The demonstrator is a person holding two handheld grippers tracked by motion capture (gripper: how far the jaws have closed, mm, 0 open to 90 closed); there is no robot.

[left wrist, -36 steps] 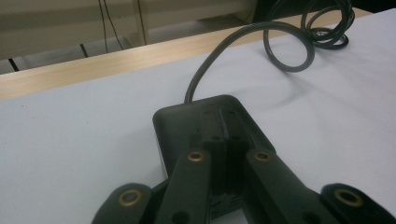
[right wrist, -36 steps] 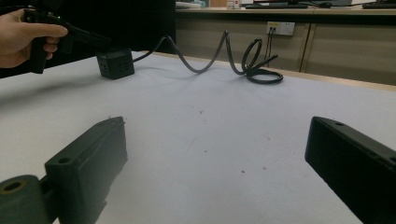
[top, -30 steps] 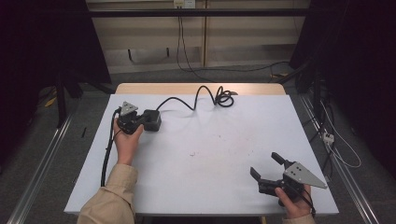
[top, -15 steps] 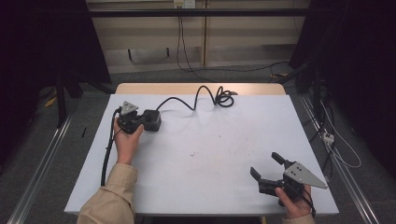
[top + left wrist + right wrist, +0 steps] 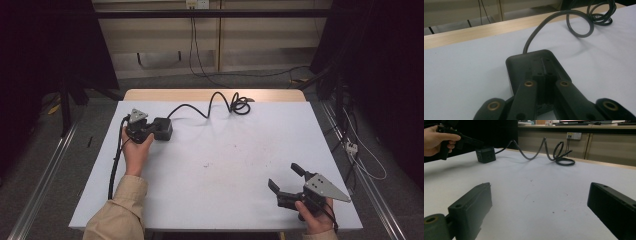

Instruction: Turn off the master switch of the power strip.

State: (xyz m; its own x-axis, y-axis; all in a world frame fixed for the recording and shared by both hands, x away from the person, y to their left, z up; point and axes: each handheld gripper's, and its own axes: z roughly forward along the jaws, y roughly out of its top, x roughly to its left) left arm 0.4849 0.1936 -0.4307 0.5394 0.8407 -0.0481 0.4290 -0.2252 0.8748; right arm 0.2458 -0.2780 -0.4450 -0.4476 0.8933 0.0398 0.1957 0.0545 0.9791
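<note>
With the left tongs clenched on the black power cube, its cable trails away.
Right tongs sit released, well apart from the cube across the table.

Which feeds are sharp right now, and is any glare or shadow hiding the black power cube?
High view: sharp, even light, dark surroundings. Left gripper view: power cube in focus, the jaws nearest the lens soft. Right gripper view: near jaws blurred, cube and coiled cable clear. No glare on the table; shadows faint.
</note>
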